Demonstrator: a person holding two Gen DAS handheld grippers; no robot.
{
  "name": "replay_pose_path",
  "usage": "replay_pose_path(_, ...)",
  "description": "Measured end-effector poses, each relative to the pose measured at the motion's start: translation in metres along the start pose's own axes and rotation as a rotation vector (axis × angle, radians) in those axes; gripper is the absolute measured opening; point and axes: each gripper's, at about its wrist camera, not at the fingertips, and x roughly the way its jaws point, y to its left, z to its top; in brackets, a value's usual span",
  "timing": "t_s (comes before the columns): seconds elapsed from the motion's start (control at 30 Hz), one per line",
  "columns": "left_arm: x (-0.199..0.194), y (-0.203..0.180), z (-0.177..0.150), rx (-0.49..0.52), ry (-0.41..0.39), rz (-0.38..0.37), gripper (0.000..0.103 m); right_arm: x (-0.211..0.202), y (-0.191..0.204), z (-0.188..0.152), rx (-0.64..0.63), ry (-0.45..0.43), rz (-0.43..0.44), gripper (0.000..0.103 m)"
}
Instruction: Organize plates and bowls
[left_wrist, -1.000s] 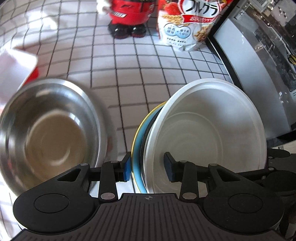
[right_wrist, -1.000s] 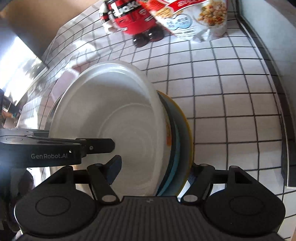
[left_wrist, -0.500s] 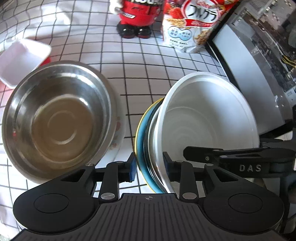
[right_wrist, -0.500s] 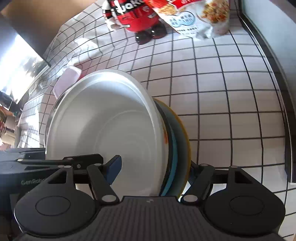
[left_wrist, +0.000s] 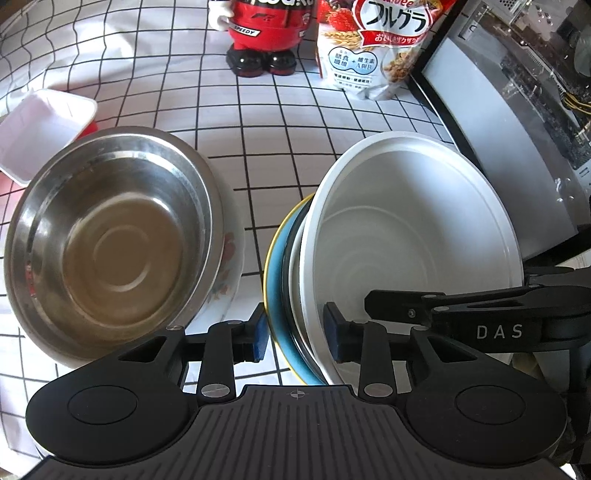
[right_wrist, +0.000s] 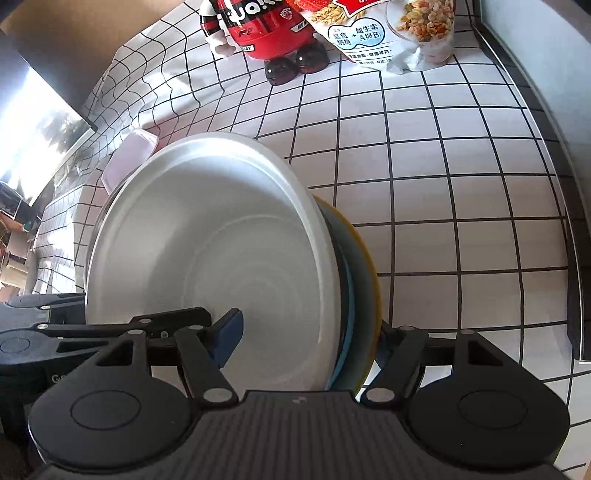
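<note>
A nested stack stands tilted on its edge over the checked cloth: a white bowl (left_wrist: 406, 229) in front, thin plates behind it, and a blue plate with a yellow rim (left_wrist: 275, 266) at the back. My left gripper (left_wrist: 295, 334) is shut on the stack's near rim, one pad inside the bowl and one against the blue plate. My right gripper (right_wrist: 306, 343) clamps the same stack, with the white bowl (right_wrist: 207, 236) and the yellow-rimmed plate (right_wrist: 364, 280) between its pads. A steel bowl (left_wrist: 110, 243) sits to the left inside a flowered bowl (left_wrist: 229, 266).
A white foam tray (left_wrist: 40, 125) lies at the far left on something red. A red toy figure (left_wrist: 266, 33) and a cereal bag (left_wrist: 376, 48) stand at the back. A dark glass-fronted appliance (left_wrist: 498, 129) borders the cloth on the right.
The left jaws narrowed onto the stack's rim. The left view pulled back and steadied, and the right gripper's finger came into it. The right gripper kept its grip.
</note>
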Motion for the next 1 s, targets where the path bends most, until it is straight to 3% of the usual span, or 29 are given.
replay_pose_path(0.23, -0.004, 0.002, -0.006, -0.023, 0.027, 0.031, 0.034, 0.002, 0.005, -0.003, 0.002, 0.030, 0.020, 0.071)
replay_pose_path(1.0, -0.013, -0.004, -0.011, -0.006, -0.002, 0.106, 0.031, 0.002, 0.006, -0.006, -0.037, 0.017, 0.036, 0.073)
